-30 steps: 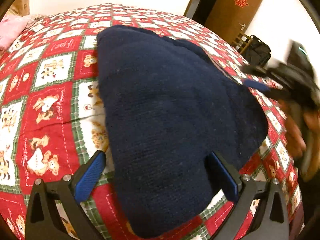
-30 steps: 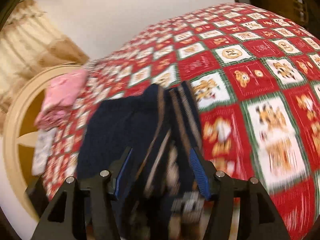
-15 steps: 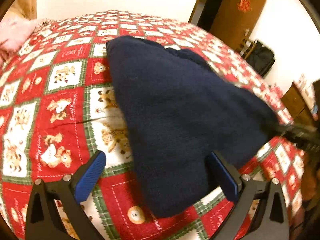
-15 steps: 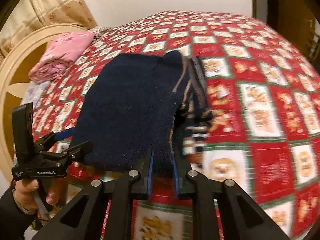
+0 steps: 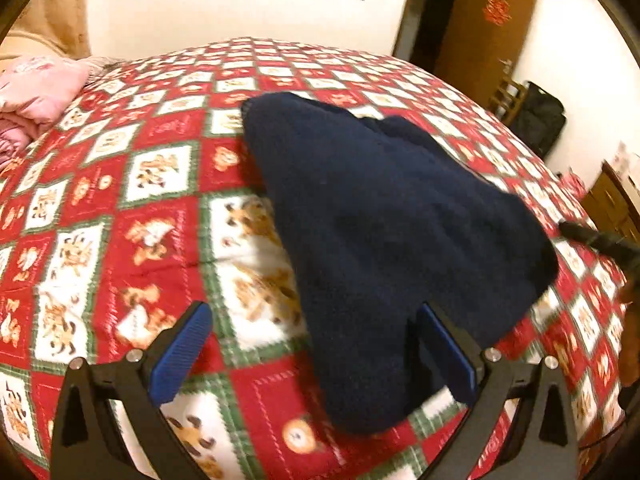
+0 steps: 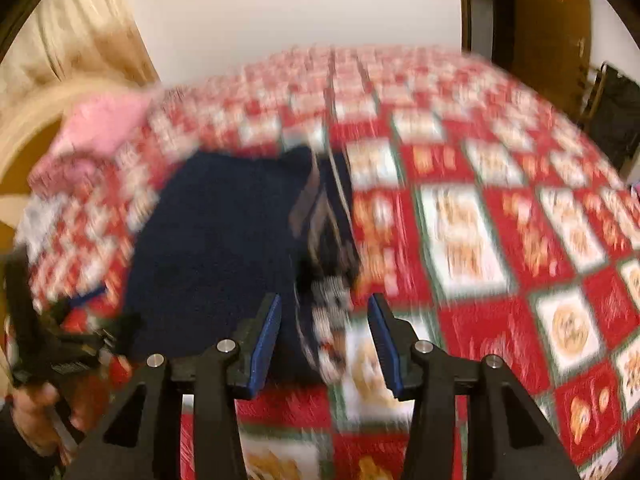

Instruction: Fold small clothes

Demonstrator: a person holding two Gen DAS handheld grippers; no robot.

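Observation:
A dark navy knit garment (image 5: 384, 240) lies folded on the red patterned bedspread (image 5: 120, 200). My left gripper (image 5: 316, 344) is open, its jaws wide apart over the garment's near corner, holding nothing. In the right wrist view, which is blurred, the garment (image 6: 216, 248) shows a striped patterned edge (image 6: 324, 264) on its right side. My right gripper (image 6: 324, 336) is open around that edge's near end. The left gripper and the hand holding it show at the lower left of the right wrist view (image 6: 60, 344).
A folded pink cloth pile (image 5: 36, 92) lies at the bed's far left, next to a curtain and a curved wooden headboard (image 6: 24, 144). A brown door (image 5: 484, 28), a chair and a black bag (image 5: 540, 120) stand past the bed's far right.
My right gripper was shut on the garment's edge half a second ago and has now opened and let it go. The left gripper has pulled back and left a little, still open.

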